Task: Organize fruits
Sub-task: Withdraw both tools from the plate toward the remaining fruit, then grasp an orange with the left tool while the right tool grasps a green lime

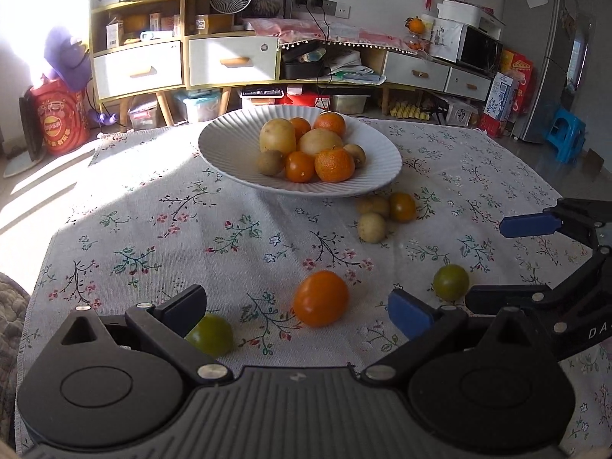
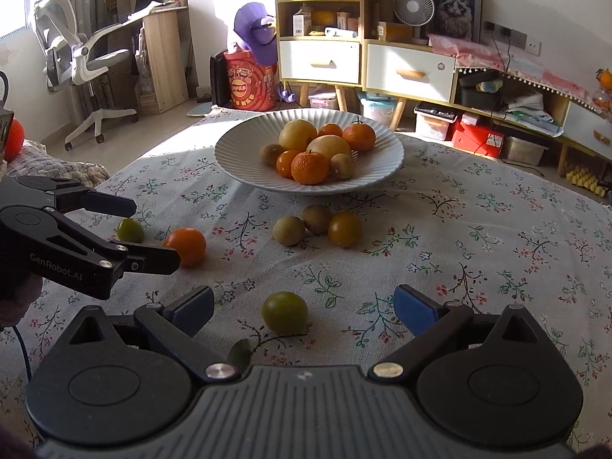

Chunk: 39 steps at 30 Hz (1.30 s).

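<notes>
Sunlit shelves and drawers back a table [image 2: 497, 229] under a flowered cloth, where a white ribbed bowl [image 2: 237, 153] already holds a heap of fruit. At far left a small green fruit [image 1: 210, 334] lies beside the left gripper [image 1: 296, 311], whose jaws stand wide open around an orange fruit [image 1: 320, 298] that they do not touch. Farther right, the right gripper [image 2: 304, 308] hangs with jaws equally open about a second green fruit [image 2: 285, 312]. Three more pieces [image 2: 317, 225] lie loose just before the bowl. Gathering looks part done; both grippers seem poised to pick. Next, each would need to lower and close gently. The orange fruit is slightly oval, its long axis lying roughly across the left jaws; the green ones are near-round.
</notes>
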Each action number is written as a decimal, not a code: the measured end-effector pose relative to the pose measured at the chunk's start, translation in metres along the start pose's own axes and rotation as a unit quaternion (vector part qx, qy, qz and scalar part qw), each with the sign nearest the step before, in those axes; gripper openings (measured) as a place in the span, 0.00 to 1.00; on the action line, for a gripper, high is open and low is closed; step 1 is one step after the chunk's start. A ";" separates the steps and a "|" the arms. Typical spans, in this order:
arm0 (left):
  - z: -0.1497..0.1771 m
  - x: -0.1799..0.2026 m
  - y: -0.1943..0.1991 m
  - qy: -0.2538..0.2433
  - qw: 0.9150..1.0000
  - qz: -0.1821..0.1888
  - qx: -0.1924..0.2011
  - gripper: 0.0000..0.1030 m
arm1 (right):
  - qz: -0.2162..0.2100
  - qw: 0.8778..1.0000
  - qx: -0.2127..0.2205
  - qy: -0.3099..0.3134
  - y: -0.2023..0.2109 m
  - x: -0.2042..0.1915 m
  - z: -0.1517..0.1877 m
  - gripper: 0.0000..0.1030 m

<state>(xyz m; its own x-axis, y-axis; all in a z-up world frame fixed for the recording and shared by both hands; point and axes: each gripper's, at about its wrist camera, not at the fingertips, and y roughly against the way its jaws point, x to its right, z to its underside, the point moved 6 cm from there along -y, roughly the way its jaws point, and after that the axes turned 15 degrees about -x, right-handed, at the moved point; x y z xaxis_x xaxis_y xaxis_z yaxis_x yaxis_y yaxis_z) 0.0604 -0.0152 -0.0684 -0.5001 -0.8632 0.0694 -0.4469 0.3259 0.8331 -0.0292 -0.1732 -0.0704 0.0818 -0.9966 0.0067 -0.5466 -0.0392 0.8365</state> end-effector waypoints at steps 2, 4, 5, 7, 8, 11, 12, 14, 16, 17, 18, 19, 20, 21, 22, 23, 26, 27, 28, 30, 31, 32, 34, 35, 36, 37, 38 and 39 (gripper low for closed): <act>0.002 0.001 0.001 -0.002 1.000 0.002 0.003 0.90 | 0.002 1.000 -0.003 0.007 -0.001 -0.002 0.002 0.97; 0.004 0.003 0.001 -0.006 1.000 0.003 0.005 0.90 | 0.000 1.000 -0.006 0.012 -0.002 -0.004 0.003 0.97; 0.004 0.004 0.001 -0.008 1.000 0.004 0.005 0.89 | -0.002 1.000 -0.007 0.014 -0.003 -0.005 0.005 0.97; 0.005 0.005 0.001 -0.013 1.000 0.006 0.005 0.87 | -0.004 1.000 -0.012 0.018 -0.004 -0.006 0.007 0.96; 0.005 0.006 0.001 -0.015 1.000 0.007 0.005 0.86 | -0.005 1.000 -0.014 0.021 -0.005 -0.008 0.009 0.96; 0.006 0.007 0.000 -0.021 1.000 0.012 0.001 0.80 | -0.009 0.999 -0.020 0.024 -0.008 -0.009 0.012 0.90; 0.006 0.007 -0.001 -0.020 1.000 0.015 -0.003 0.76 | -0.010 0.999 -0.023 0.024 -0.009 -0.010 0.013 0.89; 0.007 0.007 -0.002 -0.018 1.000 0.020 -0.008 0.71 | -0.011 0.999 -0.027 0.024 -0.010 -0.011 0.013 0.82; 0.007 0.007 -0.003 -0.017 1.000 0.023 -0.010 0.67 | -0.013 0.999 -0.030 0.025 -0.011 -0.011 0.014 0.77; 0.007 0.007 -0.003 -0.016 0.999 0.025 -0.012 0.65 | -0.014 0.999 -0.031 0.026 -0.012 -0.011 0.013 0.74; 0.007 0.007 -0.004 -0.015 0.999 0.026 -0.013 0.63 | -0.014 0.999 -0.032 0.027 -0.012 -0.012 0.013 0.72; 0.006 0.008 -0.003 -0.015 0.999 0.028 -0.015 0.62 | -0.015 0.999 -0.033 0.028 -0.012 -0.012 0.013 0.68; 0.006 0.008 -0.004 -0.015 0.999 0.029 -0.015 0.61 | -0.016 0.999 -0.035 0.029 -0.013 -0.013 0.013 0.64; 0.005 0.008 -0.004 -0.015 0.999 0.031 -0.015 0.58 | -0.017 0.999 -0.037 0.030 -0.014 -0.014 0.013 0.62; 0.005 0.009 -0.005 -0.014 0.999 0.032 -0.016 0.56 | -0.018 0.999 -0.038 0.030 -0.015 -0.014 0.013 0.60; 0.005 0.009 -0.006 -0.013 0.999 0.034 -0.018 0.54 | -0.019 0.999 -0.040 0.031 -0.016 -0.014 0.012 0.57; 0.004 0.010 -0.007 -0.011 0.999 0.037 -0.022 0.45 | -0.019 0.998 -0.044 0.033 -0.019 -0.016 0.010 0.51; 0.003 0.011 -0.008 -0.010 0.999 0.039 -0.024 0.40 | -0.020 0.998 -0.044 0.032 -0.019 -0.016 0.010 0.50; 0.003 0.011 -0.007 -0.009 0.999 0.039 -0.025 0.36 | -0.021 0.998 -0.044 0.031 -0.019 -0.016 0.009 0.47; 0.003 0.012 -0.006 -0.007 0.999 0.042 -0.026 0.32 | -0.023 0.998 -0.045 0.028 -0.019 -0.016 0.007 0.41; 0.003 0.012 -0.006 -0.007 0.999 0.041 -0.025 0.28 | -0.023 0.998 -0.045 0.028 -0.020 -0.016 0.006 0.37; 0.002 0.012 -0.006 -0.007 0.999 0.040 -0.025 0.25 | -0.023 0.998 -0.046 0.028 -0.020 -0.017 0.005 0.32; 0.002 0.011 -0.005 -0.005 0.999 0.042 -0.027 0.17 | -0.023 0.998 -0.047 0.028 -0.021 -0.017 0.004 0.26; 0.001 0.012 -0.005 -0.004 0.999 0.045 -0.027 0.16 | -0.026 0.998 -0.049 0.026 -0.021 -0.018 0.003 0.26; 0.000 0.012 -0.005 -0.005 0.999 0.045 -0.027 0.15 | -0.028 0.998 -0.049 0.025 -0.021 -0.018 0.002 0.26; -0.001 0.013 -0.005 -0.007 0.999 0.043 -0.026 0.14 | -0.030 0.998 -0.049 0.025 -0.020 -0.019 0.000 0.26; -0.001 0.014 -0.004 -0.009 0.999 0.042 -0.026 0.14 | -0.030 0.998 -0.048 0.026 -0.020 -0.020 -0.001 0.26; -0.001 0.015 -0.004 -0.010 0.999 0.042 -0.026 0.14 | -0.030 0.998 -0.046 0.027 -0.019 -0.020 -0.002 0.26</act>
<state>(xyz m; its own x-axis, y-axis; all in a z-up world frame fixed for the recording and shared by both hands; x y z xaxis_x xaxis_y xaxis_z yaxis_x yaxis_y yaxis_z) 0.0557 -0.0299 -0.0702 -0.5495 -0.8253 0.1301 -0.3634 0.3762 0.8523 -0.0192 -0.1521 -0.0855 0.1588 -0.9872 -0.0175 -0.4599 -0.0896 0.8834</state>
